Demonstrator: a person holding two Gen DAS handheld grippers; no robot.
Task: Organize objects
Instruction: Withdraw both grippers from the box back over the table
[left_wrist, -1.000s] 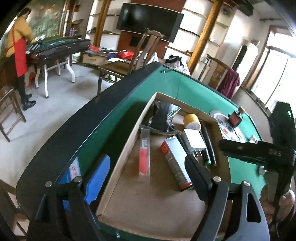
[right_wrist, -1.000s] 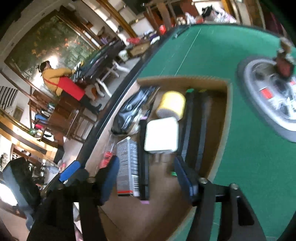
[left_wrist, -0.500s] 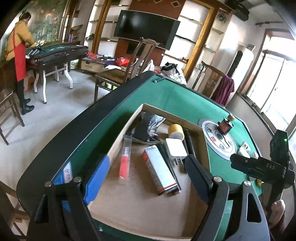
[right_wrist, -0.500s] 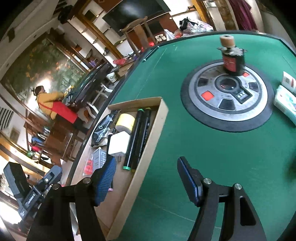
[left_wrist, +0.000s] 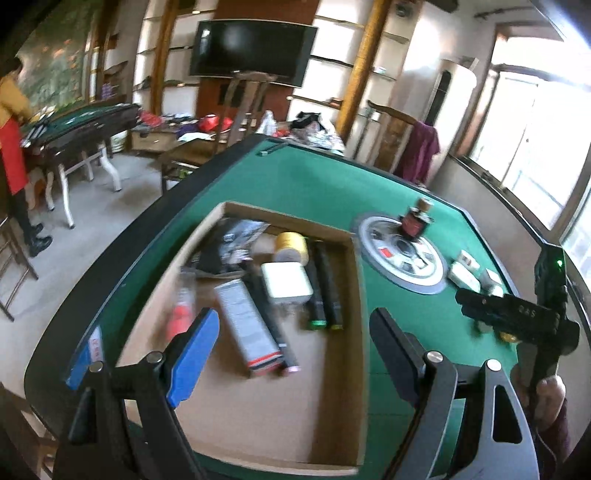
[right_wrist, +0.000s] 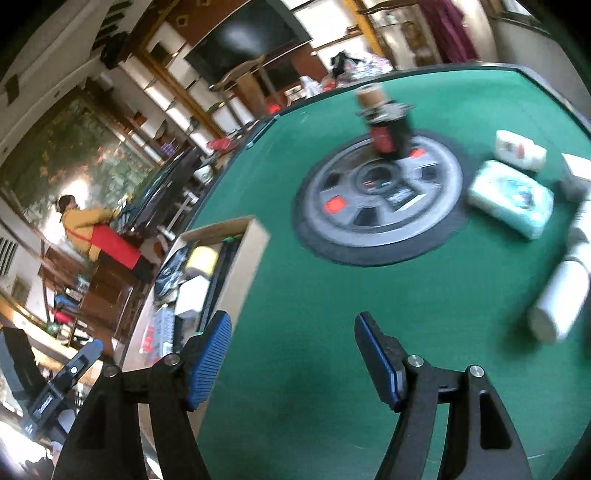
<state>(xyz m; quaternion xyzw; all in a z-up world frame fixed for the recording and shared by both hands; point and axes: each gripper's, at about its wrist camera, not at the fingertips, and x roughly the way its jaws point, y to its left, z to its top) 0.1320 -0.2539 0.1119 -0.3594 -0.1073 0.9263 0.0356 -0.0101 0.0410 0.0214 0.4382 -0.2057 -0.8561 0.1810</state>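
Green-felt bench (left_wrist: 325, 184) w/ shallow cardboard tray (left_wrist: 354, 280) at its near-left part; both claws empty. Left claw (left_wrist: 291, 343) spread wide, hovering above tray's bare front floor, gripping nothing. Right claw (right_wrist: 291, 354) likewise wide, over bare felt just right of tray wall, aimed toward loose items at right. Inside tray: white charger block (left_wrist: 286, 280), yellow tape roll (left_wrist: 291, 245), two dark markers (left_wrist: 325, 284) side by side along right wall, long boxed item (left_wrist: 245, 325), red-tipped item in clear sleeve (left_wrist: 181, 314) (blurred), crumpled foil pouch (left_wrist: 236, 236) at far-left corner. Still outside tray, per right wrist view: white cylindrical bottle (right_wrist: 561, 299) lying on its side, teal soft pack (right_wrist: 511, 197), small white box (right_wrist: 519, 149), dark bottle w/ cork-coloured cap (right_wrist: 388, 122) upright on round hub (right_wrist: 380, 195) at bench centre. Judged handling: white bottle prob. light, rigid, smooth, apt to roll; best pinched across mid-body, not at ends. Teal pack prob. soft, compressible; pinch across short sides, gently. Dark bottle poss. top-heavy, maybe glass; hold low on body.
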